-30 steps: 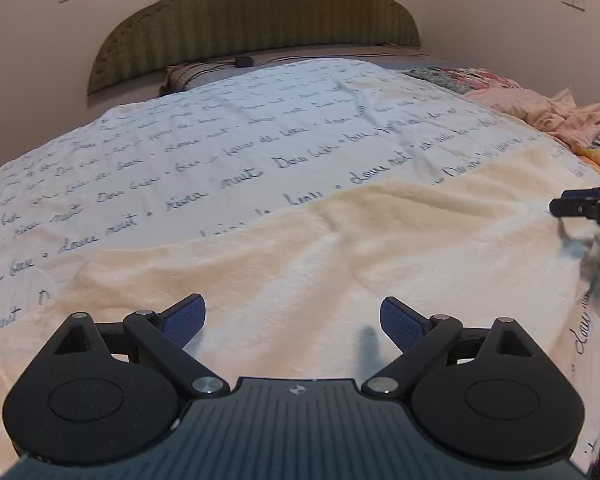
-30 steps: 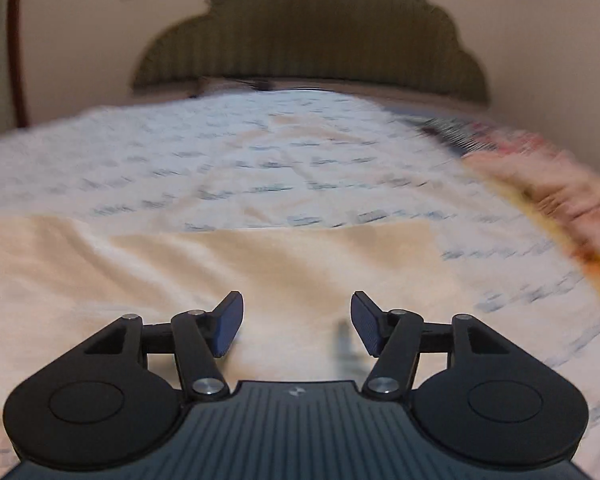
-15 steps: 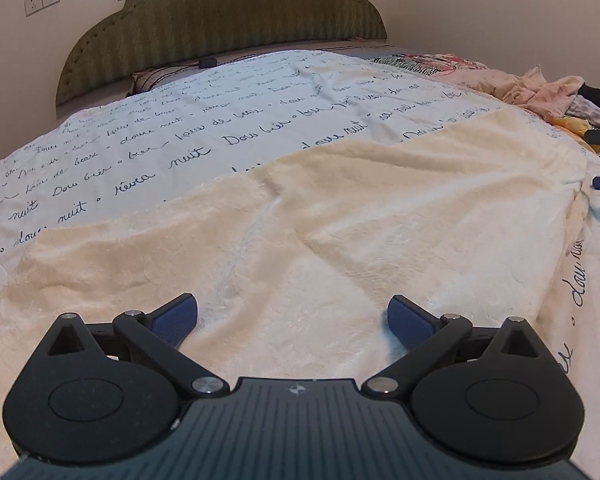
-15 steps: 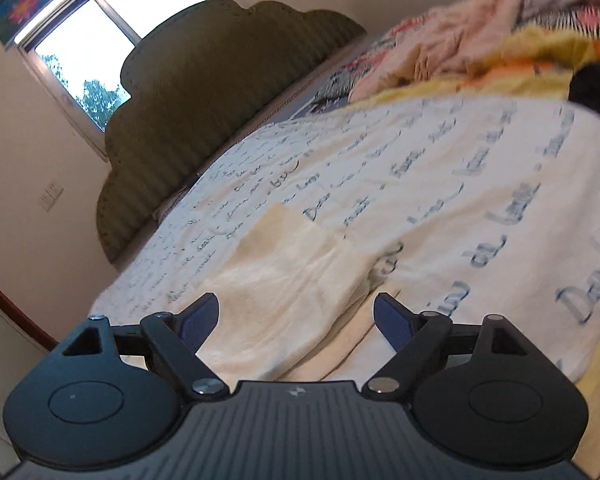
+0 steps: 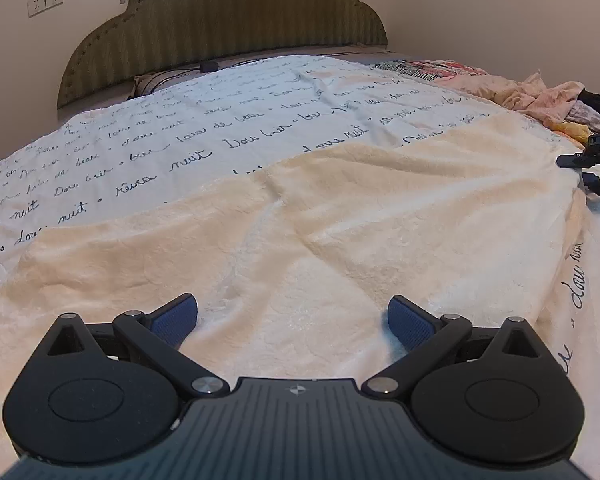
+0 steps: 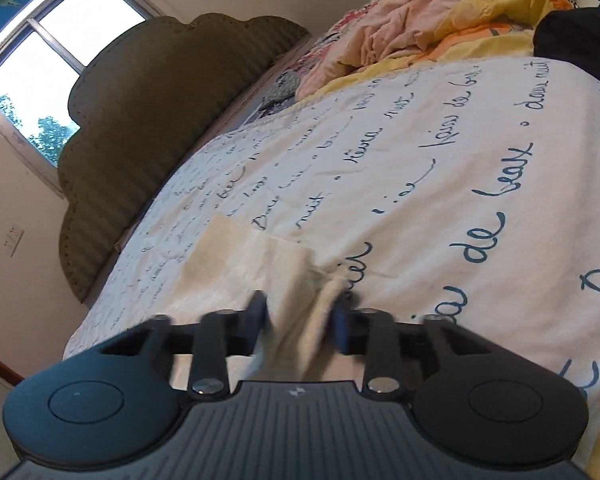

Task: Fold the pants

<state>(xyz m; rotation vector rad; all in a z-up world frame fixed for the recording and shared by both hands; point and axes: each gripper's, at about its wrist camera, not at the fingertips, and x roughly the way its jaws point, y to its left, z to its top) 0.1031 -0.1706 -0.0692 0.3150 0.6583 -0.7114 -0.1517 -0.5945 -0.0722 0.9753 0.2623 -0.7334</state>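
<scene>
Left wrist view: sharp, evenly lit, soft shadows; fisheye bends and darkens corners. Right wrist view: dimmer, tilted; window [image 6: 56, 64] blown out above the headboard [image 6: 152, 128]; fingers [image 6: 256, 316] motion-blurred.

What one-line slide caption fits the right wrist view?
Right gripper closing on a bunched edge of the cream pants, on the script-printed bedspread.

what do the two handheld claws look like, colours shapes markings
Both match. The left claw has two blue textured fingertip pads on black linkage arms with silver pivot screws, two rounded black discs, and a ribbed dark grey body with a small round logo. The right claw has the same build; its far side bears white "DAS" lettering. No cables or sleeves visible.
</scene>
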